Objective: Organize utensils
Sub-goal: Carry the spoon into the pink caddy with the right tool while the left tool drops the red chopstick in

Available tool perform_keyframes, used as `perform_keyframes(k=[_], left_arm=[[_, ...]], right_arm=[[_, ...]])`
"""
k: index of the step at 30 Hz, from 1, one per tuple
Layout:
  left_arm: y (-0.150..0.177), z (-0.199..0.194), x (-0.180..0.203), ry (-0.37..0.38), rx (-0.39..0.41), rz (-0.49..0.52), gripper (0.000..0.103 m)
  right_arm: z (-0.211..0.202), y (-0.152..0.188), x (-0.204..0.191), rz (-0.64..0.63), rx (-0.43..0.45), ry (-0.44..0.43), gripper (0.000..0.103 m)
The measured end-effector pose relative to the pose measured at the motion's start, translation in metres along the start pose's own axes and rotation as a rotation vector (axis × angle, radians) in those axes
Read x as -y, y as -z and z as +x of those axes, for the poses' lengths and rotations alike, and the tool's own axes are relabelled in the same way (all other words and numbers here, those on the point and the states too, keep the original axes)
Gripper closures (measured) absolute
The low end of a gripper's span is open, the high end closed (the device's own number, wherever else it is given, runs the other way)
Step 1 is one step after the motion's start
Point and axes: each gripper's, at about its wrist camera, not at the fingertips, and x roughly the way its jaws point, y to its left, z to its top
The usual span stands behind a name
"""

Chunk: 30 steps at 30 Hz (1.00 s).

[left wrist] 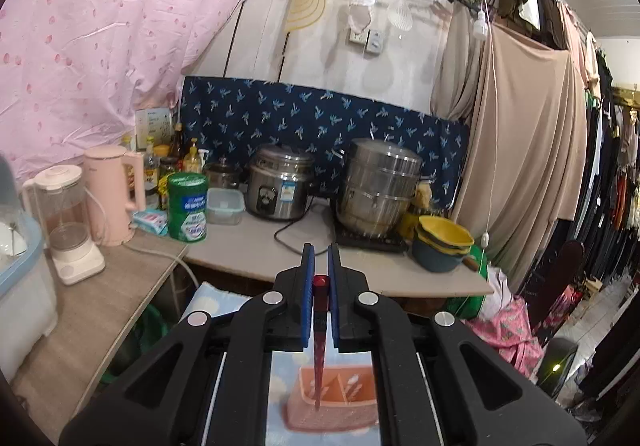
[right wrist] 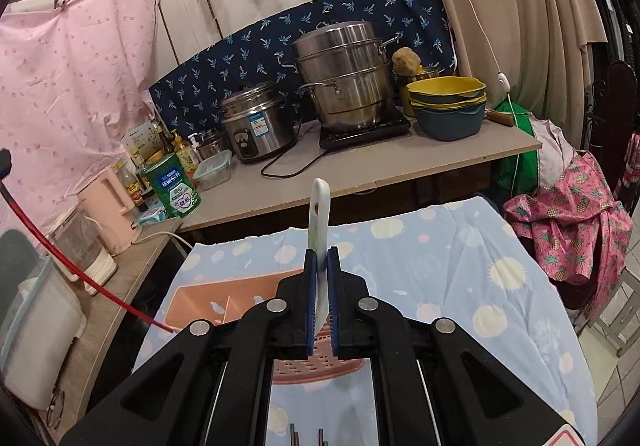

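My left gripper (left wrist: 321,258) is shut on a dark red chopstick (left wrist: 319,346) that hangs down with its tip in the pink utensil basket (left wrist: 344,402). In the right wrist view that chopstick (right wrist: 76,270) slants down from the left into the same basket (right wrist: 208,298). My right gripper (right wrist: 321,260) is shut on a white utensil handle (right wrist: 320,214) that sticks up above the fingers, held over the basket's right part. More chopstick ends (right wrist: 308,438) lie on the cloth at the bottom edge.
The basket stands on a light blue patterned cloth (right wrist: 460,270). Behind is a counter (right wrist: 400,166) with a rice cooker (right wrist: 256,122), steel steamer pot (right wrist: 344,74), stacked bowls (right wrist: 448,102), a green can (right wrist: 172,186) and bottles. A pink kettle (left wrist: 114,194) and blender (left wrist: 68,222) stand left.
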Motion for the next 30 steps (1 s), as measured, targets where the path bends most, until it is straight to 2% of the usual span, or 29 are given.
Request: perform_keyframes(k=[6, 14, 23, 24, 25, 26, 28, 30], left_arm=[[0.002, 0.031, 0.002, -0.009, -0.036, -0.004, 0.096], [-0.010, 0.031, 0.003, 0.005, 0.006, -0.001, 0.096], [0.019, 0.058, -0.007, -0.026, -0.074, -0.018, 0.096], [0.023, 0.059, -0.010, -0.039, -0.079, -0.022, 0.094], [0.027, 0.059, -0.012, -0.052, -0.087, -0.025, 0.084], [0.030, 0.058, -0.014, -0.056, -0.090, -0.029, 0.070], [0.035, 0.053, -0.020, -0.066, -0.096, -0.044, 0.056], [0.041, 0.047, -0.025, -0.064, -0.114, -0.050, 0.048]], right_arm=[[0.032, 0.004, 0.000, -0.005, -0.050, 0.009, 0.097], [0.049, 0.010, 0.004, 0.011, -0.067, 0.015, 0.097], [0.065, 0.023, 0.007, 0.015, -0.099, 0.021, 0.095], [0.063, 0.024, 0.008, 0.020, -0.096, 0.023, 0.092], [0.060, 0.026, 0.008, 0.019, -0.093, 0.031, 0.091], [0.057, 0.027, 0.009, 0.017, -0.086, 0.035, 0.089], [0.047, 0.027, 0.008, 0.015, -0.075, 0.039, 0.084], [0.034, 0.028, 0.010, 0.023, -0.065, 0.035, 0.078]])
